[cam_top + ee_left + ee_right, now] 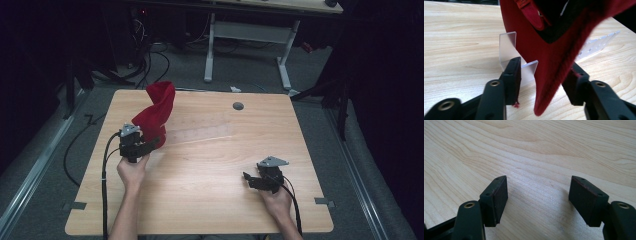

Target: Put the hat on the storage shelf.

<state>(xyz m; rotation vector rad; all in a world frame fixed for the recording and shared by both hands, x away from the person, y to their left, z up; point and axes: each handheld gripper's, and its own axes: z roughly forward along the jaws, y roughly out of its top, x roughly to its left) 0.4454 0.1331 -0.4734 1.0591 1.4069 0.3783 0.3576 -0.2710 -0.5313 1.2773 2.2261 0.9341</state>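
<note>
On the table [210, 165], left hand-held gripper [541, 75] released around red cap's brim [554, 65], right hand-held gripper [539, 202] released, bare.

Light wood table [210, 175] w/ red cap [157, 112] on clear acrylic stand [510, 48].

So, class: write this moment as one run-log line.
left claw: open, astride brim of red fabric cap | cap: on clear plastic stand | right claw: open, empty, over wooden table
</note>
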